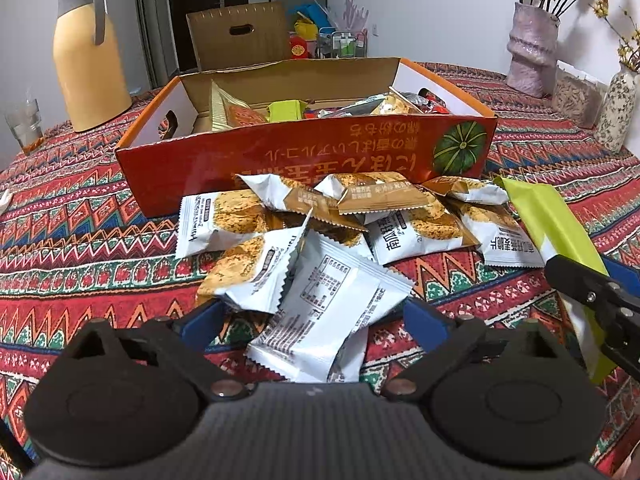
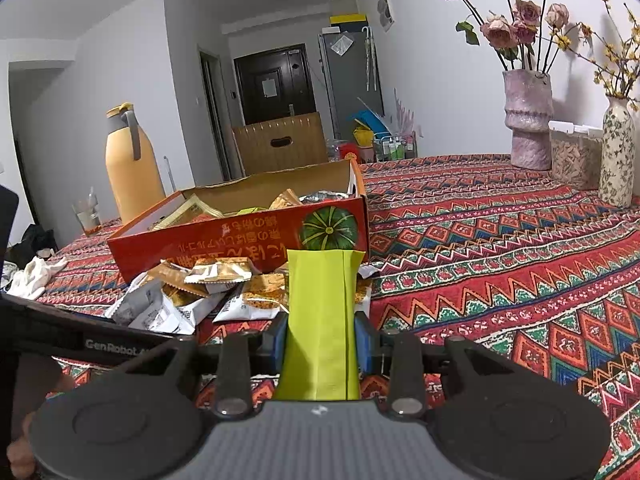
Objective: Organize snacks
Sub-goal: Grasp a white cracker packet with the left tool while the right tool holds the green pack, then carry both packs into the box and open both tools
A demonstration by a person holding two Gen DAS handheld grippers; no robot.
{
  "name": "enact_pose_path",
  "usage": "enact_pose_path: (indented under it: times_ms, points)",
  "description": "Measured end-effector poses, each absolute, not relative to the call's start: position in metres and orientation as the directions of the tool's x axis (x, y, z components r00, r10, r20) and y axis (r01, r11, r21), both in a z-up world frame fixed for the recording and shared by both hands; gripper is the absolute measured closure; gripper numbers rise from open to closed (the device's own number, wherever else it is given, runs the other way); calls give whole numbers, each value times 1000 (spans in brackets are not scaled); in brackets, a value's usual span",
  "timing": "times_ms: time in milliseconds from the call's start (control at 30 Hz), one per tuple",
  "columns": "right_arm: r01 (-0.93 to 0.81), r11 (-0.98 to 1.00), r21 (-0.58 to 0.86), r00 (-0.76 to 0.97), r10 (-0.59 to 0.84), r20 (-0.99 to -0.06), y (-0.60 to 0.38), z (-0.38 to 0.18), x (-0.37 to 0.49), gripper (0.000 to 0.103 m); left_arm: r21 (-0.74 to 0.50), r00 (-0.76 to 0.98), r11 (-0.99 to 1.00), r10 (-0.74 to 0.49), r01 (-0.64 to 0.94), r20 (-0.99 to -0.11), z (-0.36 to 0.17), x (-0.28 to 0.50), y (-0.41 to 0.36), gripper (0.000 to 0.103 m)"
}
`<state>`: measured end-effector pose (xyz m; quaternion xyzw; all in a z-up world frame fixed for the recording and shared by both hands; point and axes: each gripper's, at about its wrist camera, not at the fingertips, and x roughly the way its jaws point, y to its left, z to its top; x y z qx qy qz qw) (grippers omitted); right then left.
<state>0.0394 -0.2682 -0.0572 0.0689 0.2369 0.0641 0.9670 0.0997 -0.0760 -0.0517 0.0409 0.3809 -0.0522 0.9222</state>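
A table under a red patterned cloth carries everything. Just ahead of the left jaws lies a heap of snack packets, with an orange cardboard box beyond it. Far left stand a yellow jug and a glass; far right, two vases.

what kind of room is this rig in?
Most likely a home dining or living room: a patterned woven tablecloth, a pink ceramic vase of dried roses, a yellow thermos jug, and a dark front door down the hall.
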Motion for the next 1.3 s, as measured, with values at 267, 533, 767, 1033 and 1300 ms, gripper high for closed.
enact_pose_path:
  times_ms: [267,533,767,1033,1300]
  points:
    - [-95,980,173,877,165,-450,-270,-59,39,70,22,691,984,-108,177,-715,-50,84,-77,62]
    - [-99,982,164,884,162,-439,-266,-54,30,70,-21,699,981,-153,193,-698,-37,64,-64,62]
    - [-104,983,150,892,159,-423,-263,-46,25,70,-33,744,979,-176,202,-645,-14,48,-60,62]
    - [-129,984,123,899,168,-404,-258,-33,26,70,-54,791,983,-173,176,-587,7,47,-54,62]
    - [-132,985,108,912,163,-377,-251,-20,41,70,-52,824,986,-163,160,-542,28,61,-48,62]
